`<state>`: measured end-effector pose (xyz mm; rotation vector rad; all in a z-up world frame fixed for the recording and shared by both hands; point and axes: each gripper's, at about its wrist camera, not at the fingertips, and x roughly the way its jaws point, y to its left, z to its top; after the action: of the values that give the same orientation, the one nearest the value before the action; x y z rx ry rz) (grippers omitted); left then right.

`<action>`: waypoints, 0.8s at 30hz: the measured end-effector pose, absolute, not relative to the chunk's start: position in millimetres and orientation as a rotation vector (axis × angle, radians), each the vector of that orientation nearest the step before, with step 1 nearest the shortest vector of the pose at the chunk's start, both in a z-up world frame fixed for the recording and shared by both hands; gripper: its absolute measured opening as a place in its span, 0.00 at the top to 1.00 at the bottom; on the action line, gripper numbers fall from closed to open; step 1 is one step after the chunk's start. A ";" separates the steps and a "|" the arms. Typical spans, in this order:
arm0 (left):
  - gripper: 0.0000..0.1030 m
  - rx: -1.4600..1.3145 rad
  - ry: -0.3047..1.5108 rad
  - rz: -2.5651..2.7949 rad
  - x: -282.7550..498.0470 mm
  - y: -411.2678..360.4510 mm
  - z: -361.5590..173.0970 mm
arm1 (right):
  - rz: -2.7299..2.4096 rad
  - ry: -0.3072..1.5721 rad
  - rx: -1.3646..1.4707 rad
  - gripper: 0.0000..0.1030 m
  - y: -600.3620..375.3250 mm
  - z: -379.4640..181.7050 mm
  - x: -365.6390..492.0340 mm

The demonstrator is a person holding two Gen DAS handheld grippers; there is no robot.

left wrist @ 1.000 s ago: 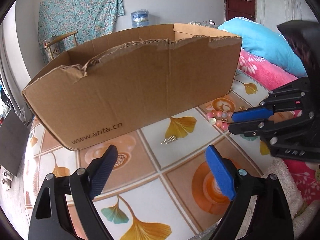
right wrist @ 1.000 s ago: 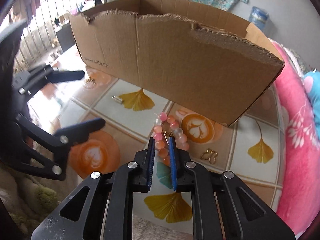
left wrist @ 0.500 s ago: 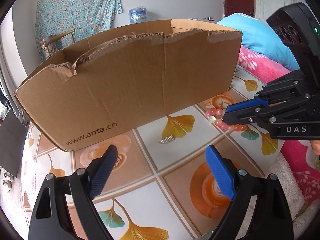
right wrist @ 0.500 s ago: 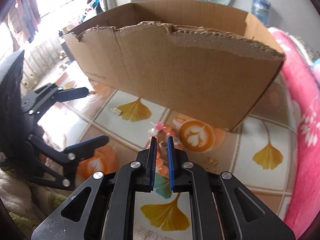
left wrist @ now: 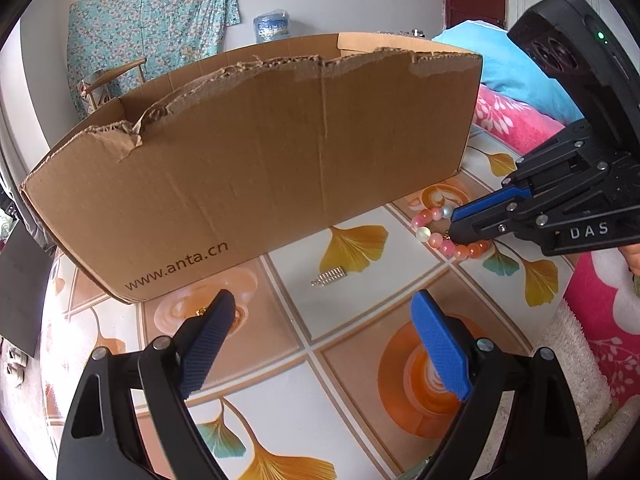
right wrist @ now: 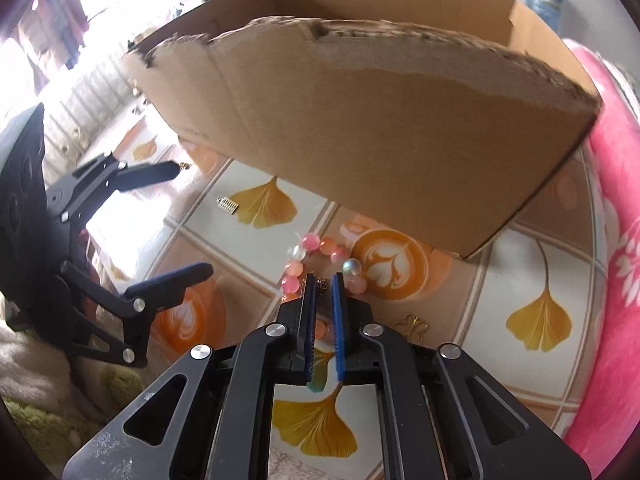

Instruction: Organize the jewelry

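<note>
A bracelet of pink, orange and pearly beads (left wrist: 440, 245) lies on the patterned cloth in front of the cardboard box (left wrist: 248, 184). My right gripper (left wrist: 454, 224) comes in from the right, pointing down, with its blue pads nearly together. In the right wrist view the right gripper (right wrist: 323, 280) is shut on the bracelet (right wrist: 298, 268), with beads on both sides of the tips and a small gold charm between them. My left gripper (left wrist: 322, 304) hovers open over the cloth, holding nothing, and appears at the left as the left gripper (right wrist: 188, 220).
A small silver clasp (left wrist: 328, 278) lies on a white tile near the box, also visible as the clasp (right wrist: 228, 205). A gold piece (right wrist: 412, 324) lies right of my right fingers; another gold bit (left wrist: 202, 312) lies by my left finger. Pink blanket (left wrist: 520, 124) borders the right.
The right gripper has moved in toward the box and tilted further down, and its jaws have narrowed on the bracelet. The left gripper has stayed open and nearly still.
</note>
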<state>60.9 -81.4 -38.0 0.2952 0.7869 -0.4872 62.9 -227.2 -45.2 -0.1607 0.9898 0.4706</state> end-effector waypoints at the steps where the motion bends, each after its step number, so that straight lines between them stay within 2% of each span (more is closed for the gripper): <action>1: 0.15 0.295 0.787 -0.487 61.1 -81.5 -38.0 | 0.477 0.988 -0.164 0.91 -226.3 -43.8 63.3; 3: 0.15 0.295 0.788 -0.486 61.4 -82.2 -38.1 | 0.494 0.992 -0.167 0.87 -223.6 -41.8 63.9; 17: 0.15 0.301 0.790 -0.486 60.7 -85.6 -40.8 | 0.480 0.982 -0.341 0.85 -183.3 -51.1 67.4; 19: 0.15 0.307 0.788 -0.486 58.5 -86.4 -41.0 | 0.458 0.976 -0.334 0.91 -180.4 -52.5 66.6; 20: 0.15 0.312 0.784 -0.487 57.2 -86.9 -40.5 | 0.443 0.973 -0.330 0.97 -177.6 -53.8 65.4; 24: 0.15 0.321 0.770 -0.483 53.2 -87.3 -38.2 | 0.432 0.960 -0.278 0.98 -180.9 -55.4 64.3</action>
<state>53.2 -87.3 -38.2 0.3206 0.7702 -0.4835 64.3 -180.9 -55.4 -0.2779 0.9602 0.4315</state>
